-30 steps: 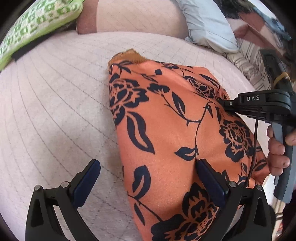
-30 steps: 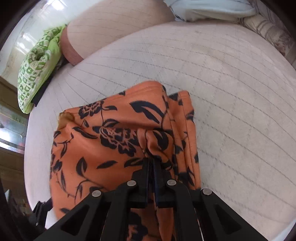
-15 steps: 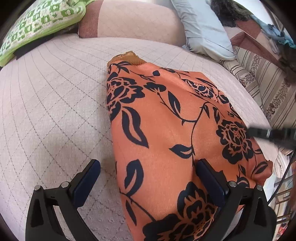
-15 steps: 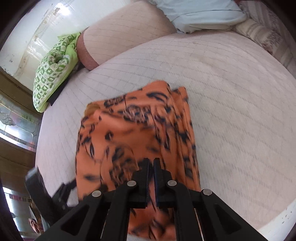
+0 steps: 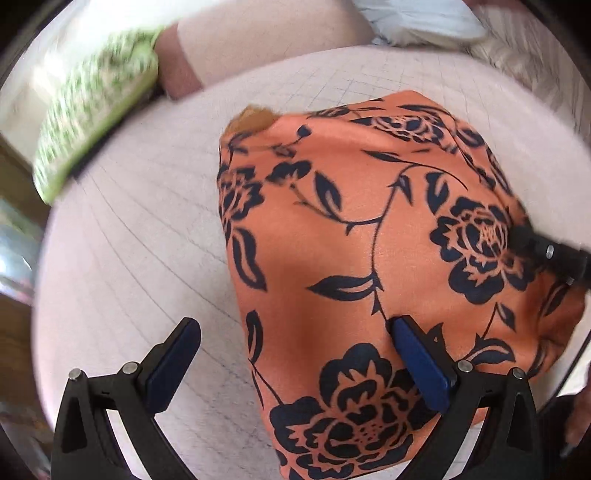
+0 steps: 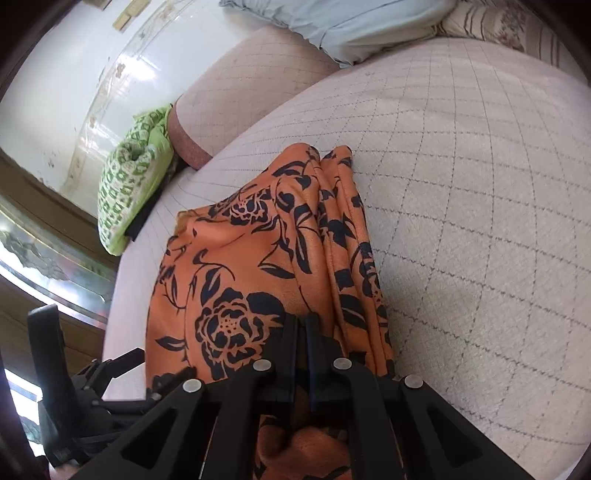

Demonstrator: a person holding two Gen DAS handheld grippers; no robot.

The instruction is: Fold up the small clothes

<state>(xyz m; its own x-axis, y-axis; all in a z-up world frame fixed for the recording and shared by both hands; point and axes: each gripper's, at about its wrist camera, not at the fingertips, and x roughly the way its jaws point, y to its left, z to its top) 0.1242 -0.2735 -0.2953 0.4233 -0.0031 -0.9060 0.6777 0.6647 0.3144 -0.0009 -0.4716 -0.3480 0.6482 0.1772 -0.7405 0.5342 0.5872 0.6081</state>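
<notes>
An orange garment with a dark floral print [image 5: 369, 258] lies on a quilted pale cushion [image 5: 129, 258]; it also shows in the right wrist view [image 6: 258, 266]. My left gripper [image 5: 295, 347] is open, its jaws straddling the garment's near left edge just above it. My right gripper [image 6: 301, 325] is shut on the garment's near edge, with folds of cloth bunched to its right. The right gripper also shows at the right edge of the left wrist view [image 5: 546, 251]. The left gripper shows at the lower left of the right wrist view [image 6: 92, 380].
A green patterned pillow [image 6: 129, 184] lies at the cushion's far left. A pale blue pillow [image 6: 351, 26] and a striped one [image 6: 487, 22] lie at the back. A pink bolster [image 6: 251, 92] runs along the back. A wooden frame [image 6: 37, 258] lies at the left.
The right gripper has pulled its held edge of the garment toward me and lifted it, bunching folds. The left wrist view has swung, so the green pillow looks closer; the left jaws stay open.
</notes>
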